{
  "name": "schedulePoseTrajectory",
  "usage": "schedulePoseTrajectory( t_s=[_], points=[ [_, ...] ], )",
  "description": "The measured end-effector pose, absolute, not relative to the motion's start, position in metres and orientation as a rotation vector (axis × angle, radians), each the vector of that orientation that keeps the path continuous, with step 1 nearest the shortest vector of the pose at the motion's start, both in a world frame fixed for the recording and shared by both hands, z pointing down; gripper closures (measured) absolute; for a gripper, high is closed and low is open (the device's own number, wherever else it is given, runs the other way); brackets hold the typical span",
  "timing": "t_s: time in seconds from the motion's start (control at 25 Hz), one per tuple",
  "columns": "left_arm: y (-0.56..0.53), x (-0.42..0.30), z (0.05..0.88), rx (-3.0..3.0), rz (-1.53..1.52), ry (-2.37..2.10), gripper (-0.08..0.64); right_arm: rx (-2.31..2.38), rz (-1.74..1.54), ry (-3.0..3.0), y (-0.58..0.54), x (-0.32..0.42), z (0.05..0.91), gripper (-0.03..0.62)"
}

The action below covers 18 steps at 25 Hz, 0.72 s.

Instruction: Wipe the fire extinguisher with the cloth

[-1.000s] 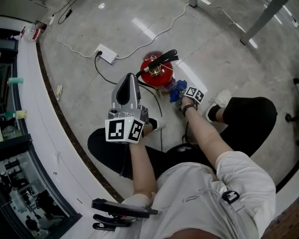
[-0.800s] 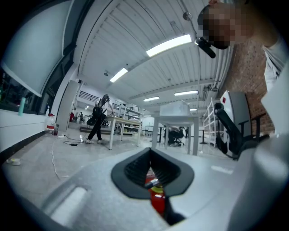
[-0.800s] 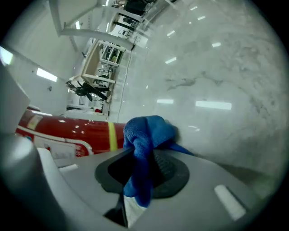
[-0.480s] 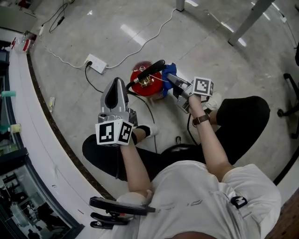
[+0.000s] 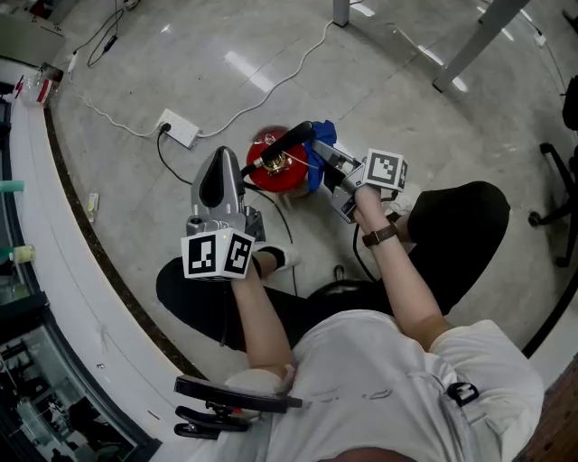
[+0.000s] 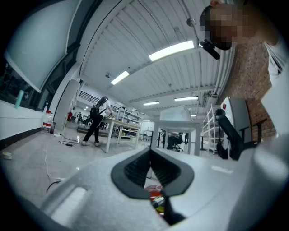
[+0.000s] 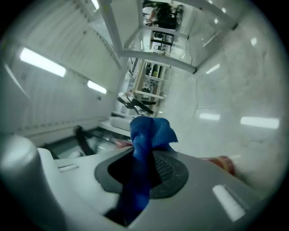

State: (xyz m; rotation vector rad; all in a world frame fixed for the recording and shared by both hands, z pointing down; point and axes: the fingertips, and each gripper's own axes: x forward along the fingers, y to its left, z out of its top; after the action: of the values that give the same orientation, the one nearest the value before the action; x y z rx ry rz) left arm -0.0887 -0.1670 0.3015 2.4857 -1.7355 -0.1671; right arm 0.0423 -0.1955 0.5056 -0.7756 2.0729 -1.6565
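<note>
The red fire extinguisher (image 5: 271, 171) stands upright on the floor, its black handle (image 5: 291, 143) on top. My right gripper (image 5: 320, 152) is shut on a blue cloth (image 5: 322, 138), which lies against the extinguisher's top right side beside the handle. In the right gripper view the cloth (image 7: 150, 133) bunches out of the shut jaws of the right gripper (image 7: 145, 152), and a bit of the extinguisher (image 7: 222, 162) shows to the right. My left gripper (image 5: 223, 157) hangs left of the extinguisher, apart from it. In the left gripper view the left gripper (image 6: 151, 154) is shut and holds nothing.
A white power strip (image 5: 178, 128) with cables lies on the floor behind the extinguisher. Table legs (image 5: 340, 11) stand farther back. A white ledge (image 5: 54, 226) runs along the left. The person's dark trouser legs (image 5: 452, 226) sit close to the extinguisher's near side.
My right gripper has carried the blue cloth from low beside the extinguisher's base up to its top by the handle. The left gripper has barely moved.
</note>
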Motion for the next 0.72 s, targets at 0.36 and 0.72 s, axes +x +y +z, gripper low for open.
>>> schedulePoseTrajectory(
  t_s=[0.36, 0.72],
  points=[
    [-0.171, -0.097, 0.314, 2.448, -0.083, -1.758, 0.560, -1.275, -2.103, 1.708, -0.181, 0.051, 0.836, 0.512],
    [-0.191, -0.104, 0.308, 2.470, -0.130, -1.739, 0.560, -1.172, -2.359, 2.197, -0.206, 0.049, 0.848, 0.512]
  ],
)
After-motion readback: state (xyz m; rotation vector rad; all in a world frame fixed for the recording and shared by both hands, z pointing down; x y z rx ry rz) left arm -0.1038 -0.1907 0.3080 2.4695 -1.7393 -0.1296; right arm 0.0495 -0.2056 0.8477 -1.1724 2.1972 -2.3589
